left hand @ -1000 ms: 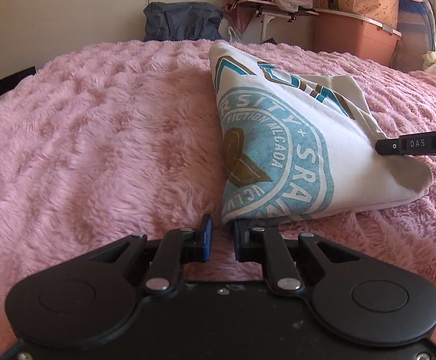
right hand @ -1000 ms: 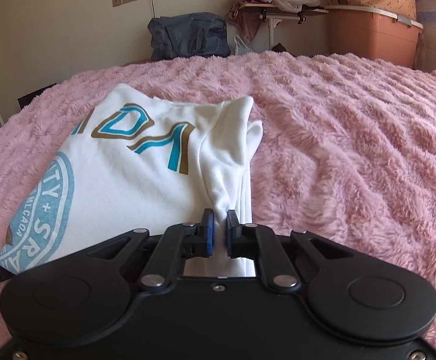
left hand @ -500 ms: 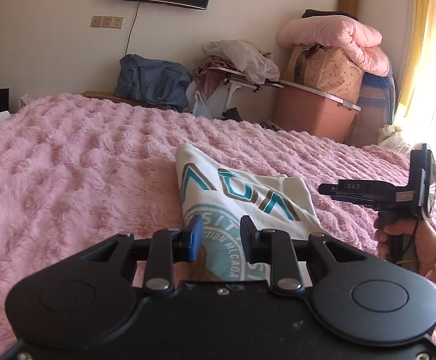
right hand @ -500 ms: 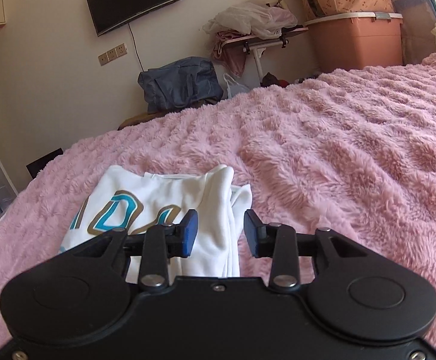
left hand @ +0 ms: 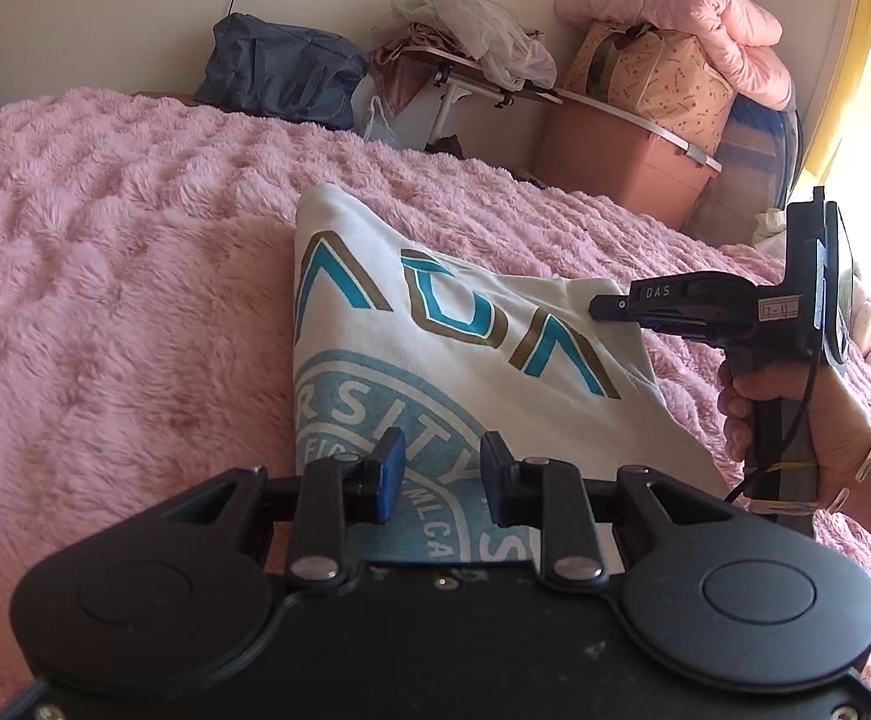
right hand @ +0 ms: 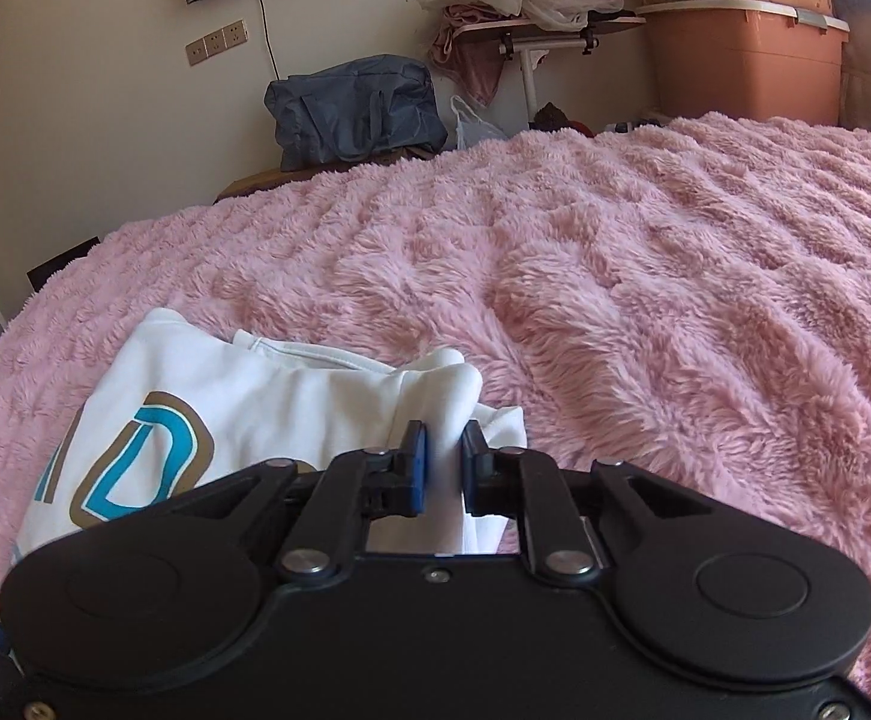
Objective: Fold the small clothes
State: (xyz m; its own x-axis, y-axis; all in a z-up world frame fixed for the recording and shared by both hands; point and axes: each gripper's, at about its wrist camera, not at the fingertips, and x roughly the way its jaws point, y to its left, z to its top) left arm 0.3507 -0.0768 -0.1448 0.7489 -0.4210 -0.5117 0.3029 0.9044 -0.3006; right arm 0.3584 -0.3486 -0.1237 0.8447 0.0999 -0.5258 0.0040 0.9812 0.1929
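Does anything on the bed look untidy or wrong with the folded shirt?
Mostly neat. On the shirt, the right edge is bunched into a thick roll instead of lying flat on the blanket.

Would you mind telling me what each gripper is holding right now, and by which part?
The left gripper holds nothing. The right gripper is closing on a bunched fold at the edge of the white shirt.

The left gripper now stands open above the shirt, while the right gripper's jaws are closing, seemingly on its folded edge.
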